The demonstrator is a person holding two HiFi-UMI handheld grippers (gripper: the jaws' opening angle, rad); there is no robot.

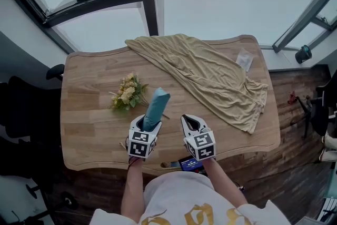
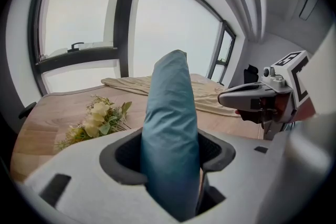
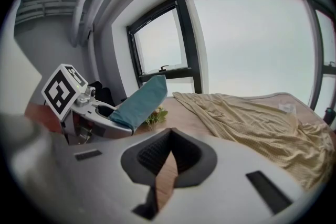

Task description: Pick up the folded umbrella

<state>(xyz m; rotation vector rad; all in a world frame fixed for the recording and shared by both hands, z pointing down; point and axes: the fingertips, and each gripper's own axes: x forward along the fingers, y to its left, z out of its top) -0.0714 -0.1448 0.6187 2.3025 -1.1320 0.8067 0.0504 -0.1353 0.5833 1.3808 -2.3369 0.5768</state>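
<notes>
Fingers (image 2: 123, 157) of left gripper (image 1: 147, 125) tight around tilted folded umbrella (image 1: 157, 105); right gripper (image 1: 188, 123) beside it, fingers together, empty.

The left gripper (image 2: 168, 157) is clamped on the umbrella (image 2: 168, 113), a folded teal one that rises from between the fingers (image 2: 221, 153) and fills the gap between them. Its rounded end (the upper one) shows against the window (image 2: 173, 23). Beyond the fingers and to their left, flowers (image 2: 97, 120) lie on the table (image 2: 42, 113). Straight beyond them, partly behind the umbrella, a tan cloth (image 2: 210, 94) is spread on the table. To the fingers' right, the right gripper (image 2: 233, 98) hangs above the table, seen side-on with its tip pointing towards the umbrella.
</notes>
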